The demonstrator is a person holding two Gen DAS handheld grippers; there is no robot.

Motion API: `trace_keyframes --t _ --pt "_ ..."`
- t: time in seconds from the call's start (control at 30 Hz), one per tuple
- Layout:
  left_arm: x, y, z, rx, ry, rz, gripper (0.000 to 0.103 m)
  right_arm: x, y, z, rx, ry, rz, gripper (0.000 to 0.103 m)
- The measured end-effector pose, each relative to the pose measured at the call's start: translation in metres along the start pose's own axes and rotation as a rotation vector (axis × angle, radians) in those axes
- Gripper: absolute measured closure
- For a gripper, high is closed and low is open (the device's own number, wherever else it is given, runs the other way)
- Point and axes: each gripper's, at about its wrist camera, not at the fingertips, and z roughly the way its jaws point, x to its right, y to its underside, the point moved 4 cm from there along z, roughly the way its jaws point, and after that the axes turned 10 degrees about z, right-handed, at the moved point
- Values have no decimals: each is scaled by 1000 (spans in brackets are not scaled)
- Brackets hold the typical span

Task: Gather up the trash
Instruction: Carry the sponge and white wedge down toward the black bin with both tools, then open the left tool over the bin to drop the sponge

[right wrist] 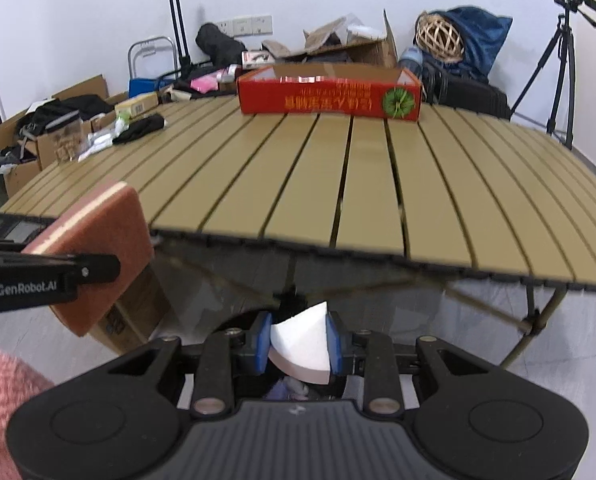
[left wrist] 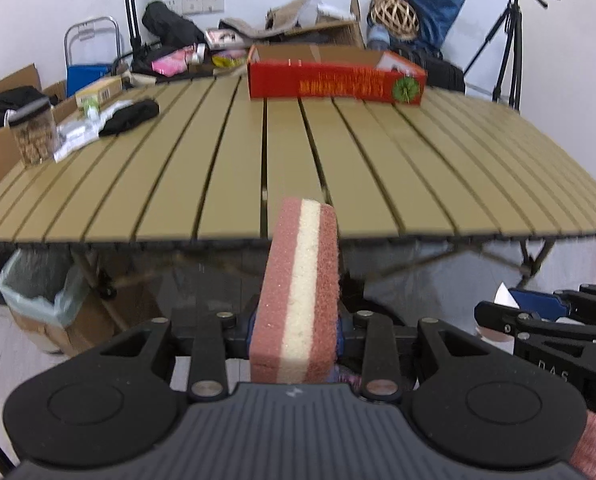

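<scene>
**Trash in hand, bin low to the left**

Setting: cluttered room, white wall; slatted folding table (left wrist: 378,168) ahead, its near half bare, a red box (left wrist: 334,78) at the far edge.

Item 1: left gripper (left wrist: 295,332), pinching a pink-and-cream sponge (left wrist: 298,280); the sponge's long axis runs forward along the fingers, tip over the table's near edge.

Item 2: right gripper (right wrist: 300,346), blue pads pressed on a white paper wedge (right wrist: 302,344), held short of the table.

Item 3: lined bin (left wrist: 37,292) on the floor, under the table's left corner, below and left of both grippers. The left gripper looks nearer, so judged first to drop.
</scene>
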Motion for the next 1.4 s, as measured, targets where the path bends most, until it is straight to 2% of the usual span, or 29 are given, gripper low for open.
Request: trace_keyframes --t 0.3,0.6,0.97,1.4 --pt "13 50 20 -108 -6 34 70 0 52 21 -89 3 32 75" --pt "21 75 46 -187 -7 55 70 7 88 54 -176 20 59 75" --pt "32 100 82 -297 4 82 70 29 117 89 -247 52 95 75" --pt "46 107 117 -367 34 120 70 62 127 111 -261 105 133 75"
